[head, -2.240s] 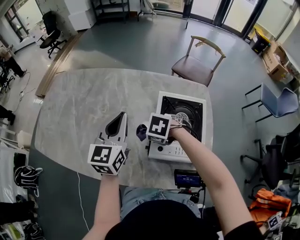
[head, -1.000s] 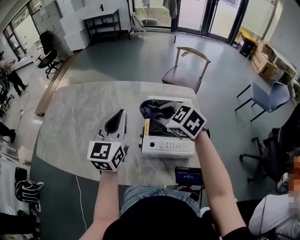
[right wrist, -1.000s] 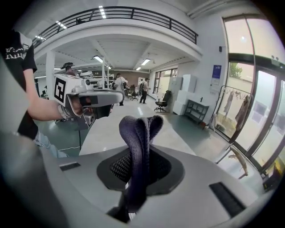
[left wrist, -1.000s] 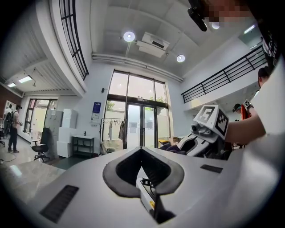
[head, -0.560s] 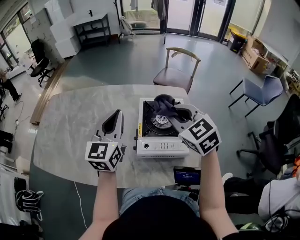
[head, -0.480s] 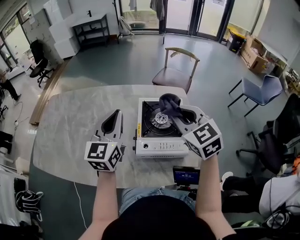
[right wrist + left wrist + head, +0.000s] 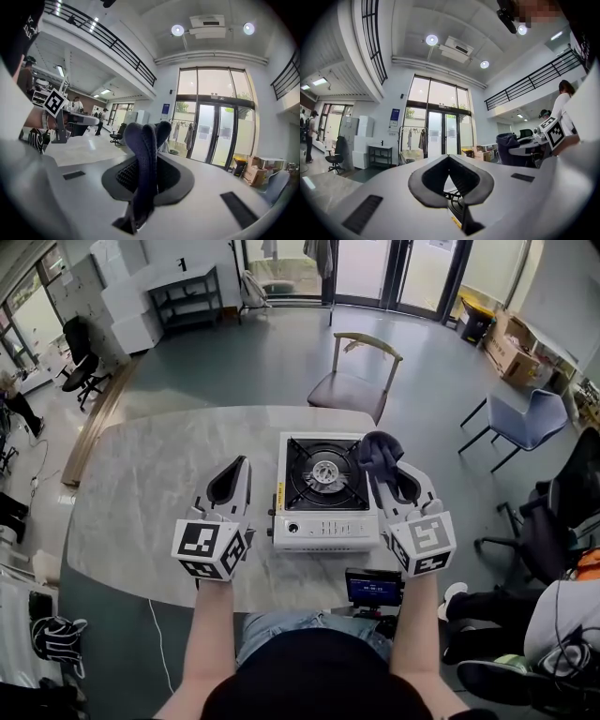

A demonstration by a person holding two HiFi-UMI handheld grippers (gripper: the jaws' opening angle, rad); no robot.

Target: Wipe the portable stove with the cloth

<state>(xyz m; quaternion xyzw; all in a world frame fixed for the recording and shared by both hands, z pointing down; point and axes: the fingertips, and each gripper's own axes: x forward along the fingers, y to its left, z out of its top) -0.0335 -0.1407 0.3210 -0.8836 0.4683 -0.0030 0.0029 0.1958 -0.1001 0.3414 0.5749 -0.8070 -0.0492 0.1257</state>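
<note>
Right claw (image 7: 146, 174) is clamped on the dark blue cloth (image 7: 143, 140). A wad is bunched up past the tips and a tail hangs out the near side. Left claw (image 7: 449, 157) is pinched together with nothing in it, hanging over the table (image 7: 141, 474) just left of the stove (image 7: 323, 529). You can spot a sliver of burner through the gap in its pads. A small black screen gadget (image 7: 373, 589) sits at the table's near edge, apart from the stove front.

From the head view the cloth is at the stove's far right corner, beside the grate (image 7: 324, 472). My guess is the wipe is mid-pass with plenty of top left to cover.

If it were me:
- Press the wad flat and drag it in overlapping strokes along the white rim.
- Go around the grate prongs so the fabric doesn't snag.
- Brace the stove's left side with the empty claw, since that stone top looks slick and the stove could skate.

Stuff I can't make out:
- Whether the cloth is actually touching metal or just above it. The steep top-down angle won't say.
- The stove from the right gripper view, which only shows cloth and room.
- The stove's right edge, which is covered by the claw.

Past the table's far edge there's a wooden chair (image 7: 361, 371), and a blue chair (image 7: 525, 423) sits off to the right.
</note>
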